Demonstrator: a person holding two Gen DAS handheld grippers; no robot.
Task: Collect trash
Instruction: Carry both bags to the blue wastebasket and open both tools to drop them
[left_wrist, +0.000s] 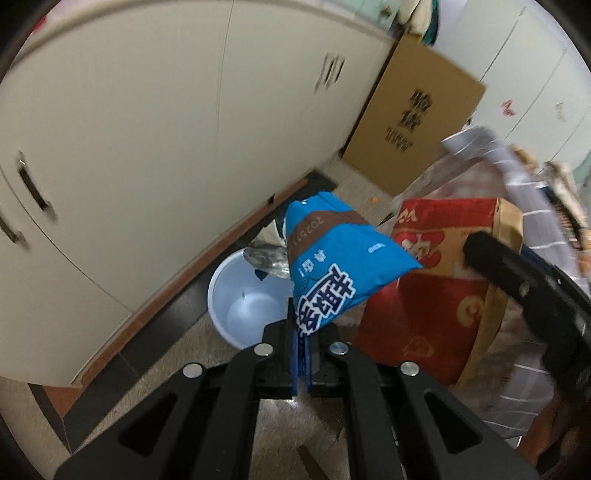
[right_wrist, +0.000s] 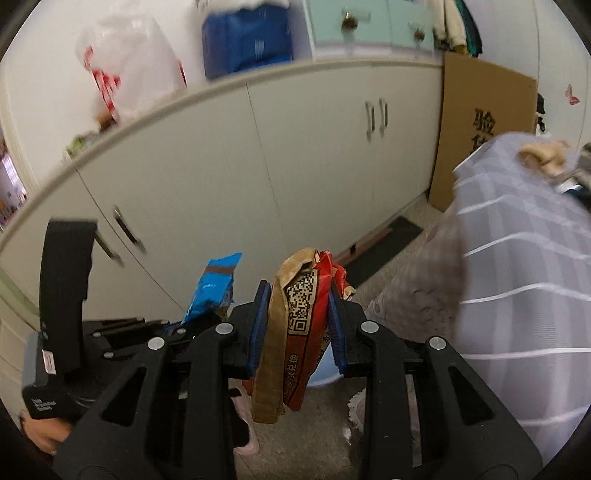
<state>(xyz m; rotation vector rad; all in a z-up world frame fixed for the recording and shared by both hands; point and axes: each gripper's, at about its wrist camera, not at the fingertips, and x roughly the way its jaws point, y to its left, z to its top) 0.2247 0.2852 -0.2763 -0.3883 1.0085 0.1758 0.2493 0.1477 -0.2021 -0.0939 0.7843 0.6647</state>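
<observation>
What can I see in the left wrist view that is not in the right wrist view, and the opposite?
Only the left wrist view shows the inside of the pale blue bin, with crumpled trash at its rim, and the left gripper shut on the blue snack bag.

Only the right wrist view shows the countertop with the white plastic bag, and the right gripper shut on the red and gold wrapper.

Both show the white cabinets, the cardboard sheet and the grey checked cloth.

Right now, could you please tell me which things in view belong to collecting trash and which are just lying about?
Job:
blue wrapper in left gripper
red packet in right gripper
bin

Lying about:
cardboard box
cupboards
checked cloth
</observation>
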